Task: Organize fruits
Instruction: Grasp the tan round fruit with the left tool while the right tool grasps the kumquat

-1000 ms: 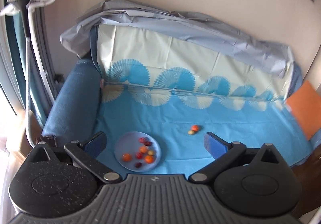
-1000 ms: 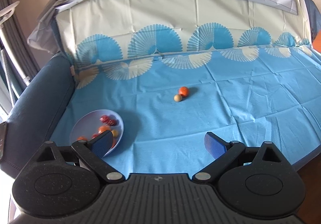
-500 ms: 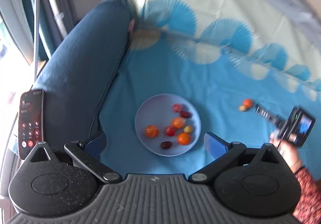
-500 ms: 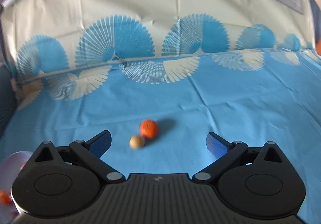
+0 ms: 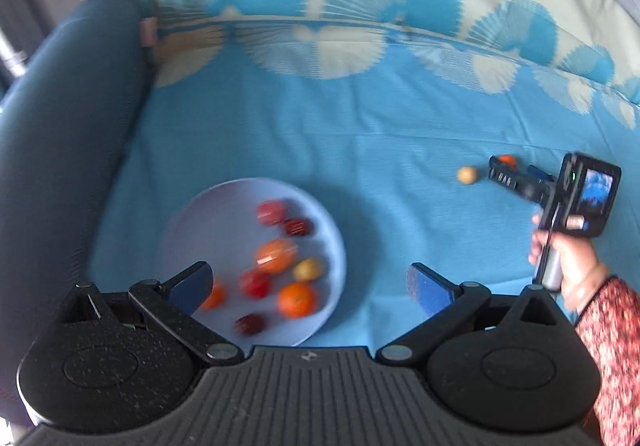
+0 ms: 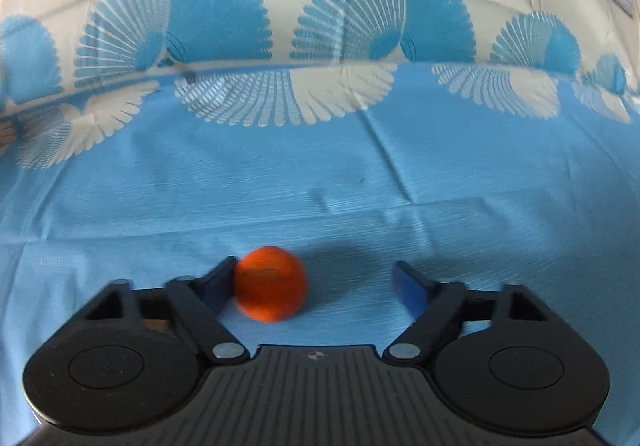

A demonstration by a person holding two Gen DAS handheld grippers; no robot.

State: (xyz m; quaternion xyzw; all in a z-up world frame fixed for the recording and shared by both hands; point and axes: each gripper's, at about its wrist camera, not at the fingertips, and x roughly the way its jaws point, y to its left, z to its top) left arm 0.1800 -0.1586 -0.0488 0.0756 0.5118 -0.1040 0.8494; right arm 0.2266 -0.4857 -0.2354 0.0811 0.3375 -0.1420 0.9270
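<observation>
In the left wrist view, the left gripper [image 5: 308, 282] is held spread wide and empty above a pale plate [image 5: 200, 230] on the blue cloth [image 5: 320, 150]. Several red, orange and yellowish fruits are gathered on the plate. Well apart to the right, a small tan fruit [image 5: 467, 175] lies loose, just beside the right gripper [image 5: 505, 166], whose fingers partly hide an orange fruit [image 5: 507, 159].

In the right wrist view, the orange fruit is seen between the spread fingers, against the left finger [image 6: 218, 284] and clear of the right one; nothing is gripped. The plate and tan fruit are not shown here.

The step is judged to be the pickup of the orange fruit. The fingers must be closed on it before it is carried to the plate.
</observation>
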